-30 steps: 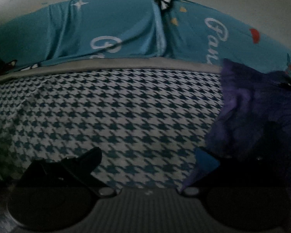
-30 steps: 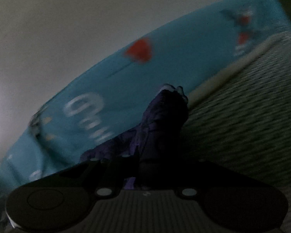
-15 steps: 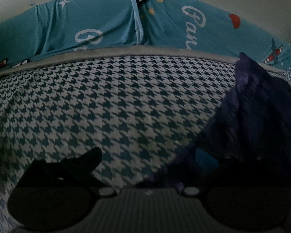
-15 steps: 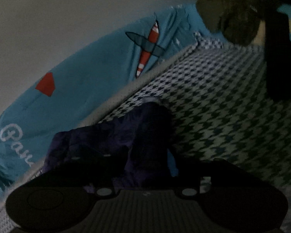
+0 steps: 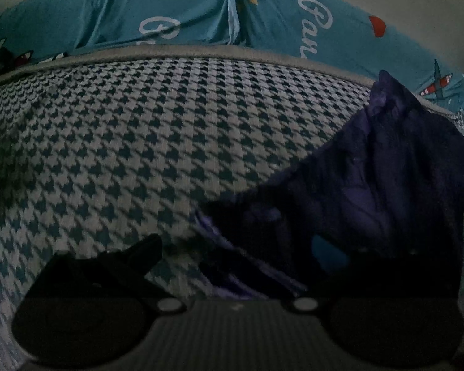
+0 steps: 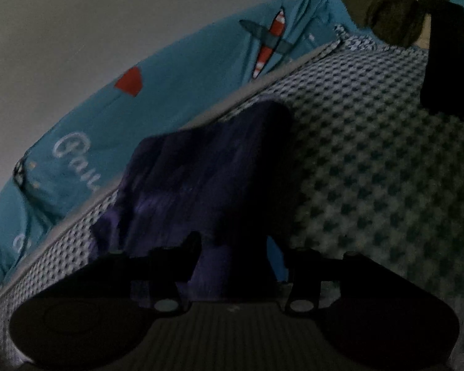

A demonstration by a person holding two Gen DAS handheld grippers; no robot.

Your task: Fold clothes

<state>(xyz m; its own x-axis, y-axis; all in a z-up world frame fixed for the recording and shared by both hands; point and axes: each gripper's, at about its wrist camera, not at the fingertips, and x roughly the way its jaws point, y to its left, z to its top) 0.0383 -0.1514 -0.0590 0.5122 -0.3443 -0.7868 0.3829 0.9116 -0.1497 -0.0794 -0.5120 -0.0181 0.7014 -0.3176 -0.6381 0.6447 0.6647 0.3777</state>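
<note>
**Two tongs, one dark cloth on the bed**

Two tongs show in dim, blurry pictures. The purple garment (image 5: 386, 179) lies on the checked bed cover (image 5: 139, 142), near the blue printed sheet (image 5: 176, 9) by the wall. The right tongs (image 6: 236, 247) have just been opening; cloth sits between the parted fingers. The left tongs (image 5: 241, 247) stand wide apart (the right finger is half hidden under cloth). A dark lump (image 6: 386, 9) at the far corner is hard to make out.
</note>
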